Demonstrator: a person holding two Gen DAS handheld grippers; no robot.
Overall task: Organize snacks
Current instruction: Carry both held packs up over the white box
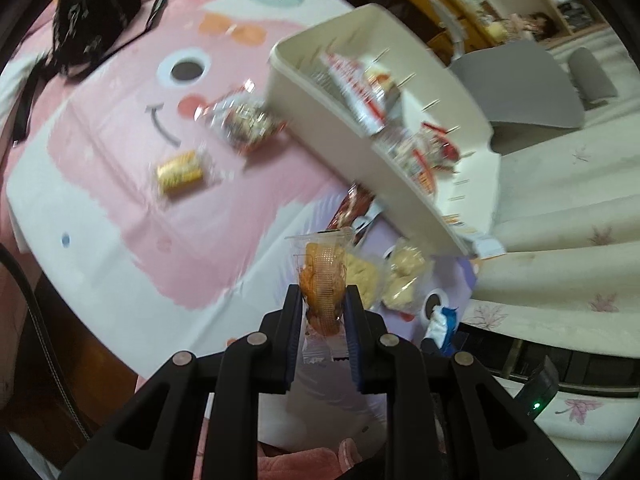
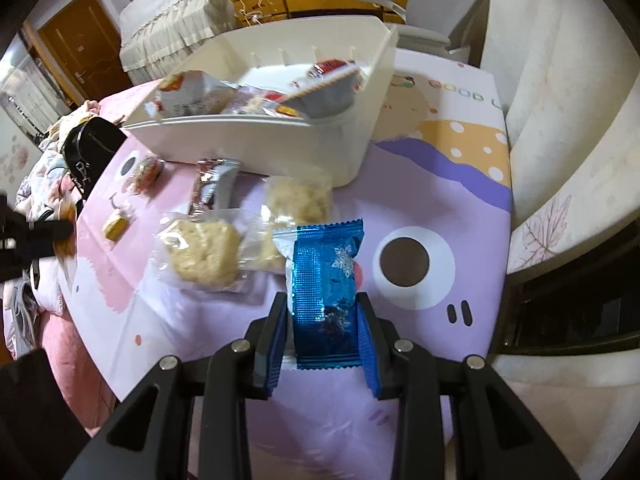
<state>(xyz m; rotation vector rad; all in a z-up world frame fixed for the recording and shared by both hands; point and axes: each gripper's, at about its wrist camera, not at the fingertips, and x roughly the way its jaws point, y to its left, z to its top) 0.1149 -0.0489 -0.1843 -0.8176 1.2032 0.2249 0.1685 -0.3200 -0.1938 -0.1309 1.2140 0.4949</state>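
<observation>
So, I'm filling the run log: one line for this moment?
left gripper: shut on orange snack packet | right gripper: shut on blue foil packet | white bin: partly filled

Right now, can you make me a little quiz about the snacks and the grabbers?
1. True or false: the left gripper is empty.
2. What colour is the packet that the right gripper grips? A red, B blue, C green.
3. Fill in: some snacks already lie inside the white ___.

Key:
1. False. It is shut on a clear-wrapped orange snack.
2. B. The blue packet has a snowflake print.
3. Bin. The rice crisp packs lie on the table beside it.
</observation>
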